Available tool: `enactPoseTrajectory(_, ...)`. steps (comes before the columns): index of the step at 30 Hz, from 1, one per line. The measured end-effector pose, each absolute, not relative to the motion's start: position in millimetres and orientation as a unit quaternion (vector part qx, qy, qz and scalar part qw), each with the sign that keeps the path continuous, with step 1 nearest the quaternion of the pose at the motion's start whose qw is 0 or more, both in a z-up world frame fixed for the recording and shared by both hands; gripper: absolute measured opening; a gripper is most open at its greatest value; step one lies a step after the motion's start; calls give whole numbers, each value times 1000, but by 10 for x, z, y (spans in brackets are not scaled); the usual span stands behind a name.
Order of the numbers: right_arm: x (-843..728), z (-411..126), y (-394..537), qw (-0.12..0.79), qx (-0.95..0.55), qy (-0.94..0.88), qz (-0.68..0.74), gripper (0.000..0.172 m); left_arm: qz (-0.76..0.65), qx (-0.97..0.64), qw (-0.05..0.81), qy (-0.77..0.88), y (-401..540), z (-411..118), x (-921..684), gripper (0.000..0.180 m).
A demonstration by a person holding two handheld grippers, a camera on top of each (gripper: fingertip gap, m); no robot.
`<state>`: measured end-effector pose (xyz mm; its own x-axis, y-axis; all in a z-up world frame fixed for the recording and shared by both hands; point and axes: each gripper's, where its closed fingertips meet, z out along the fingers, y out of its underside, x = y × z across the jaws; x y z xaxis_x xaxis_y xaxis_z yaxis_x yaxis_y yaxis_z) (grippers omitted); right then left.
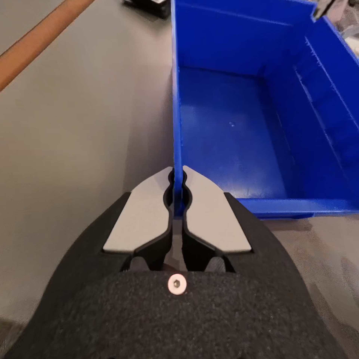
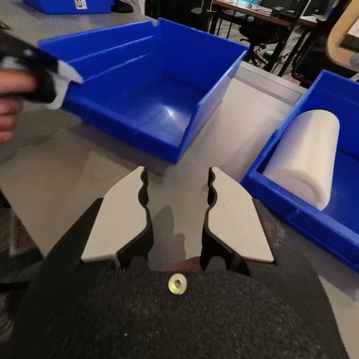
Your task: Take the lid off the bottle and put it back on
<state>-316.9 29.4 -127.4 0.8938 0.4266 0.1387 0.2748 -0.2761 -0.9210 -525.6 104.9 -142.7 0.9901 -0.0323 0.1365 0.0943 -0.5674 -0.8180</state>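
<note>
My left gripper (image 1: 177,171) is shut on the left side wall of an empty blue bin (image 1: 223,38), near its front corner; both pads press the thin wall. The right wrist view shows this gripper (image 2: 70,75) at that bin's (image 2: 213,87) left corner, held by a hand (image 2: 11,101). My right gripper (image 2: 176,171) is open and empty above the grey table (image 2: 48,174), in front of the bin. A white cylindrical bottle (image 2: 303,155) lies on its side in a second blue bin (image 2: 272,196) at the right. I cannot make out its lid.
A third blue bin (image 2: 68,5) stands at the far left of the table. Chairs and table legs (image 2: 272,38) stand beyond the table's far edge. A brown strip (image 1: 38,42) runs along the table's left side.
</note>
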Motion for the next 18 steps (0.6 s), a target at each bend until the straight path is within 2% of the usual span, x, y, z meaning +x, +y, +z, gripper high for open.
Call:
enactPoseTrajectory(6,-3283,-1381,452,544,-818,-187,35,42,-34,-876,480,-42,339,-1422,-5320,4)
enactPoseTrajectory(8,-3414,-1420,364,524,-822,-213,63,7,-29,-873,485,-47,166,-1418,-5309,4)
enactPoseTrajectory(12,-3383,-1295,235,541,-812,-211,46,5,-27,-867,495,-54,-68,-1309,-5266,3)
enactPoseTrajectory(18,-2951,-518,68,627,-756,-185,30,5,-75,-825,559,-25,-98,-570,-4770,4)
